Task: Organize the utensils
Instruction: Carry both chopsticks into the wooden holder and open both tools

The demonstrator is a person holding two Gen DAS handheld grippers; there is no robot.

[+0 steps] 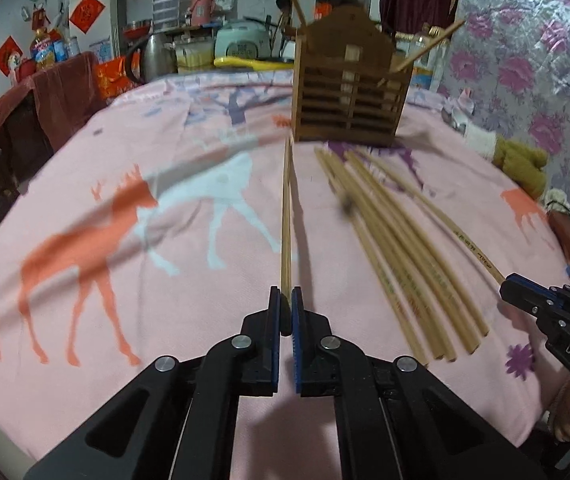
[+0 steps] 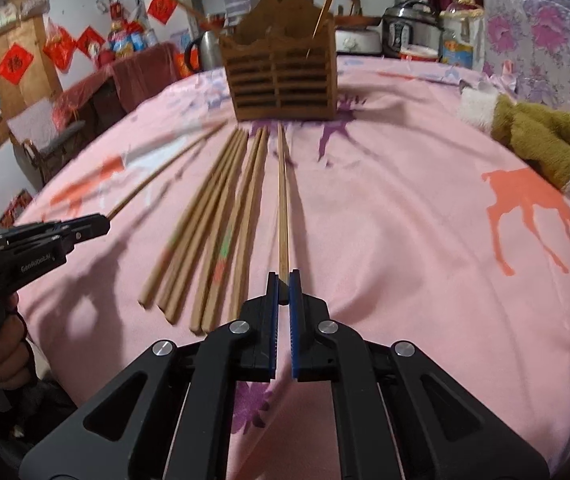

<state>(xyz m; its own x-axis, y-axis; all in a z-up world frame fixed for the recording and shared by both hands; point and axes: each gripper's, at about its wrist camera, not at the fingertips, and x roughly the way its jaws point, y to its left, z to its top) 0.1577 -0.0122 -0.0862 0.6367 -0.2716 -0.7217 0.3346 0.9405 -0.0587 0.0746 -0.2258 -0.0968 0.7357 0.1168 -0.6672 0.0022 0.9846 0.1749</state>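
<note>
Left wrist view: left tongs (image 1: 285,300) clamped tight on butt end of one chopstick (image 1: 286,216), tip reaching twd wooden holder (image 1: 349,96) at far side of pink desk cloth (image 1: 125,160); loose chopsticks (image 1: 401,248) lie just to the right, w/ right tongs (image 1: 511,286) at their edge. Right wrist view: right tongs (image 2: 283,286) closed on end of another chopstick (image 2: 283,200), bundle beside it, holder straight ahead; sticks look light, stiff, smooth, so prob. grip thick end firmly or they'll pivot/slip.
</note>
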